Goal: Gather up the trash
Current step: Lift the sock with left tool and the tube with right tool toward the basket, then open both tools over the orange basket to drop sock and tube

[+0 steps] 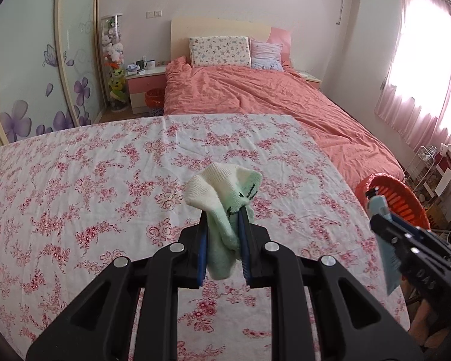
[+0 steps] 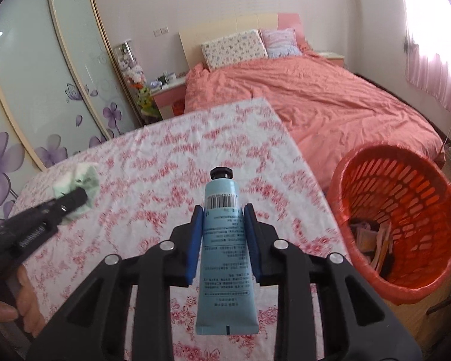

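Two loads held at once, neither yet in the basket (image 2: 400,210).
Left gripper (image 1: 224,234) has its jaws clamped on a limp sock (image 1: 225,198) mid-frame above the flowered bench (image 1: 75,180); right gripper (image 2: 222,234) pinches a blue tube (image 2: 224,246) at centre, basket at right. Risks: the smooth tube could slide out, or either piece released early could land on the bench.
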A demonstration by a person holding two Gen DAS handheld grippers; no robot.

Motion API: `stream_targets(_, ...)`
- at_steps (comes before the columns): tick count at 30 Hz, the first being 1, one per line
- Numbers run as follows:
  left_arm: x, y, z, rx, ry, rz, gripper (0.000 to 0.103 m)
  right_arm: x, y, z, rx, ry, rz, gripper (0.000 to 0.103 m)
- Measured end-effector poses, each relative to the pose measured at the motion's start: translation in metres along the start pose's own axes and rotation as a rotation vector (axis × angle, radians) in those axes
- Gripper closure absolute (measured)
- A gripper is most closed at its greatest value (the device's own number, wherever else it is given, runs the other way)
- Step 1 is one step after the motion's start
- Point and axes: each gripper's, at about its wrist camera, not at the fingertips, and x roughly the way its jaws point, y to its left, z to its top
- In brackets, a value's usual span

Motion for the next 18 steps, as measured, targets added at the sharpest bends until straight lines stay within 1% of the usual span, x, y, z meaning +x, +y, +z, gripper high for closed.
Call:
stream_targets(3,-0.007,-0.01,0.003,0.008,-0.013,-0.011,0.085,-0.023,0.0,0.009,-0.007,-0.05,0.001,0.075)
stream_targets(9,-0.02,-0.036,0.007,0.034,-0.03,-0.04,0.085,-0.054,-0.009,0.017,-0.001,-0.104,-0.006,0.075)
stream_targets(18,-0.033,-0.087,0.015,0.094,-0.058,-0.1,0.085,-0.087,-0.044,0.018,0.048,-0.165,-0.029,0.075)
